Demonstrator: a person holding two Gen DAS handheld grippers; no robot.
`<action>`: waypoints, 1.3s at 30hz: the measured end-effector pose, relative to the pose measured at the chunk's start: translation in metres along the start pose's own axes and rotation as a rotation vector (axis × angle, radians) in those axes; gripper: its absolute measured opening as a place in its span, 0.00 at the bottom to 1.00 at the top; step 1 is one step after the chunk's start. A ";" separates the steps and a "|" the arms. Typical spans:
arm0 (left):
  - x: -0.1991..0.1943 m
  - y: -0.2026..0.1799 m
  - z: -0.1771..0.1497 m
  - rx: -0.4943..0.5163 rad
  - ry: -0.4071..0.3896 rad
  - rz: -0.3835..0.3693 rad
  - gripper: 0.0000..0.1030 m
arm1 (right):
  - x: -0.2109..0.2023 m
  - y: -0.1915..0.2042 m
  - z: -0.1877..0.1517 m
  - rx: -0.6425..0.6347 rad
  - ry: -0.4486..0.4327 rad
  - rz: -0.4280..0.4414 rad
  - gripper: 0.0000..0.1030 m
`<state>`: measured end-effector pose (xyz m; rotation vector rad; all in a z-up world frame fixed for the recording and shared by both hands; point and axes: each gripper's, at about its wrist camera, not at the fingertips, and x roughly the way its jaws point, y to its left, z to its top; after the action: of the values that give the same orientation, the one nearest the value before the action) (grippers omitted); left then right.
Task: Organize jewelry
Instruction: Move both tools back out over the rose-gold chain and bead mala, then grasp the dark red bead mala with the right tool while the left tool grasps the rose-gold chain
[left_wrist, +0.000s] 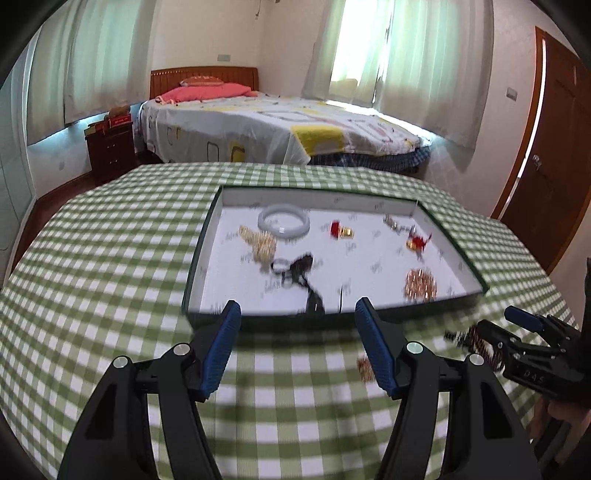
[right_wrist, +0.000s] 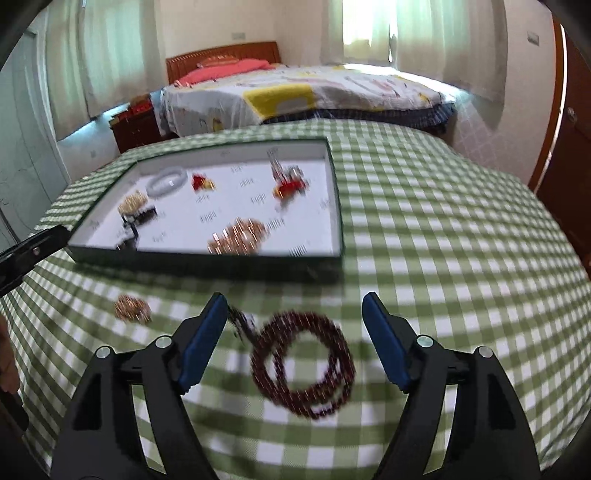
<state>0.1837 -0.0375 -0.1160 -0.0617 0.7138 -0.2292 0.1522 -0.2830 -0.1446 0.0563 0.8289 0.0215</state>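
A shallow white-lined tray (left_wrist: 202, 243) with a dark green rim sits on the checked tablecloth. It holds a white bangle (left_wrist: 283, 221), a gold chain (left_wrist: 260, 243), a black piece (left_wrist: 299, 267), red and gold earrings (left_wrist: 341, 229) and a rose-gold bracelet (left_wrist: 421, 283). My left gripper (left_wrist: 298, 306) is open and empty just before the tray's near wall. My right gripper (right_wrist: 295, 299) is open over a coiled dark red bead necklace (right_wrist: 303, 362), which lies on the cloth between its fingers, untouched. A small gold piece (right_wrist: 132, 308) lies on the cloth to the left.
The green and white tablecloth (left_wrist: 110, 240) covers a round table whose edge falls away on all sides. Behind it stand a bed (left_wrist: 280, 125), a dark nightstand (left_wrist: 110, 147) and a wooden door (left_wrist: 546, 155). My right gripper (left_wrist: 496, 326) shows at the left wrist view's right edge.
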 end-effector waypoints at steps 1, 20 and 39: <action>-0.001 0.000 -0.004 -0.003 0.009 0.001 0.61 | 0.003 0.000 -0.002 0.001 0.014 0.000 0.72; -0.004 -0.010 -0.027 -0.004 0.061 0.011 0.65 | 0.003 0.002 -0.022 -0.025 0.024 -0.030 0.17; 0.025 -0.045 -0.034 0.077 0.130 -0.022 0.65 | -0.018 -0.013 -0.011 0.016 -0.036 -0.013 0.06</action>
<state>0.1713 -0.0862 -0.1511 0.0190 0.8330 -0.2833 0.1319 -0.2958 -0.1400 0.0657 0.7938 0.0016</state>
